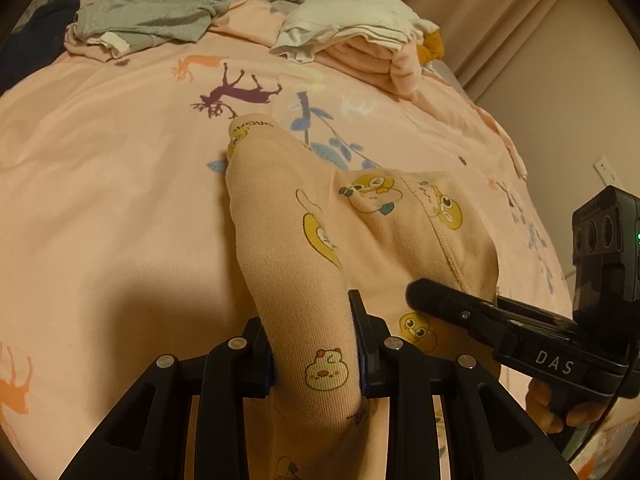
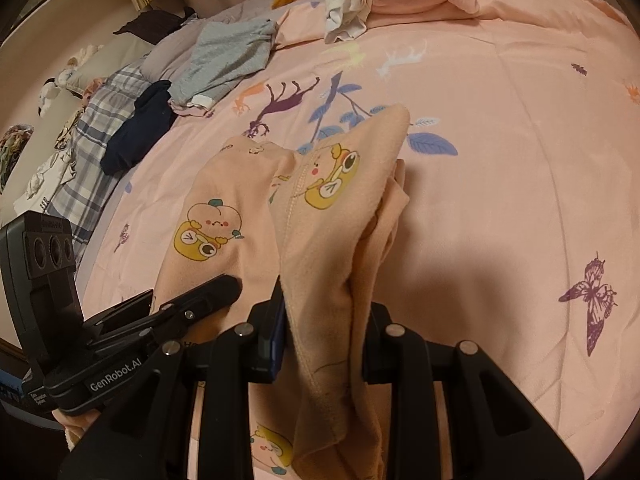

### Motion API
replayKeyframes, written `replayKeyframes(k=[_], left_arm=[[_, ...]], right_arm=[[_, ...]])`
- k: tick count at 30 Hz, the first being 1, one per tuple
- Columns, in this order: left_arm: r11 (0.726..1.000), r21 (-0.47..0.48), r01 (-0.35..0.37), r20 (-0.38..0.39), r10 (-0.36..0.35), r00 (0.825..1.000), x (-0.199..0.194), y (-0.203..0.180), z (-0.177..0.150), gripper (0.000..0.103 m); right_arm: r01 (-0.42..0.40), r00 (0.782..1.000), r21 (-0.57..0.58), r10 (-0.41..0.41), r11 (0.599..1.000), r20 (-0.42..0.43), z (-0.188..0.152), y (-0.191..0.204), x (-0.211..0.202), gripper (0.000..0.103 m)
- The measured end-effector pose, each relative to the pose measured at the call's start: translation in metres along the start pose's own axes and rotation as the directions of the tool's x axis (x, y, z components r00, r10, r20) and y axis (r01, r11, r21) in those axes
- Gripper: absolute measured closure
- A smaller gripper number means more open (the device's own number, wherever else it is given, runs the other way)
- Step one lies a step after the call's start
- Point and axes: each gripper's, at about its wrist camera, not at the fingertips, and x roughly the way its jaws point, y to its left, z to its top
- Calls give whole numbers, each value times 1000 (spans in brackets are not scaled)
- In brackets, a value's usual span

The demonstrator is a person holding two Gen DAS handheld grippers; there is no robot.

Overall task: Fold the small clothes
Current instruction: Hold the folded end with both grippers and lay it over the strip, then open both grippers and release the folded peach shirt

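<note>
Peach garment [image 1: 360, 216] bunched between both jaw pairs: left gripper [image 1: 316, 356], right gripper [image 2: 324, 340] each clamped on fabric.

A small, soft peach-pink piece of clothing with yellow cartoon animals printed on it [image 1: 360, 216] [image 2: 312, 216] hangs bunched up over a pink bed cover. Its far end droops down onto the cover. It is pinched in two spots.

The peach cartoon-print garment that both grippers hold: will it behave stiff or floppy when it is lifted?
Probably floppy: the peach garment sags and bunches between the left gripper and right gripper. Likely light, since small pinches carry it.
</note>
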Motion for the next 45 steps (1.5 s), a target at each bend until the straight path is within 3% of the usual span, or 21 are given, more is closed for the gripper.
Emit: replayKeyframes(k=[7, 12, 15, 18, 20, 22, 23, 24, 26, 29, 30, 33, 34, 37, 38, 40, 42, 45], left_arm=[[1000, 1, -24, -16, 24, 1000, 9, -1, -2, 72], [996, -86, -16, -37, 13, 999, 4, 9, 4, 66], [991, -123, -58, 54, 65, 996, -30, 16, 6, 66], [981, -153, -122, 196, 151, 969, -69, 19, 6, 66], [992, -111, -68, 254, 95, 962, -89, 14, 3, 66], [1000, -10, 20, 235, -17, 972, -90, 0, -2, 66], [999, 27, 36, 221, -41, 974, -86, -7, -5, 66], [998, 59, 37, 204, -48, 978, -80, -14, -8, 66], [994, 112, -6, 124, -8, 992, -54, -25, -14, 66], [995, 62, -77, -3, 78, 997, -8, -11, -20, 68], [997, 45, -59, 3, 59, 998, -6, -7, -20, 68], [1000, -25, 15, 13, -15, 1000, -17, 4, -18, 68], [999, -36, 20, 16, -19, 1000, -22, 7, -19, 68], [998, -42, -40, 45, 42, 998, -45, 6, -26, 68], [998, -29, -49, 69, 50, 996, -56, 2, -30, 68], [1000, 28, 9, 113, -12, 994, -71, -8, -36, 68], [996, 63, 59, 107, -66, 992, -73, -15, -41, 68], [996, 89, 9, 49, -14, 999, -52, -20, -52, 68]], right_arm=[[25, 999, 6, -24, 1000, -26, -1, -6, 10, 71], [68, 997, -32, -69, 997, -19, -3, -3, 8, 58], [73, 997, -12, -73, 997, -25, 2, -7, -7, 56], [78, 996, 27, -79, 997, 50, 6, -13, -36, 54], [65, 989, 30, -68, 997, 130, 5, -12, -58, 53], [17, 985, -6, -16, 1000, 171, 3, -6, -69, 56], [-14, 985, -24, 18, 1000, 174, 2, -3, -71, 65], [-44, 985, -39, 50, 998, 162, 1, 0, -70, 78], [-71, 991, -52, 77, 996, 109, -1, 4, -59, 86], [70, 997, -49, -68, 996, 44, -6, -3, -26, 91], [99, 995, -24, -99, 995, 22, -8, -13, -11, 94], [-32, 999, 101, 28, 994, 41, -11, -46, -4, 93], [-31, 999, 118, 26, 993, 39, -11, -50, -9, 94], [110, 993, 91, -113, 990, 33, -11, -45, -28, 86], [94, 994, 82, -98, 992, 39, -12, -43, -36, 86], [-36, 997, 52, 32, 998, 71, -17, -34, -58, 86], [-120, 988, -14, 121, 993, 99, -27, -15, -72, 86], [-154, 987, -92, 158, 984, 40, -41, 5, -63, 89]])
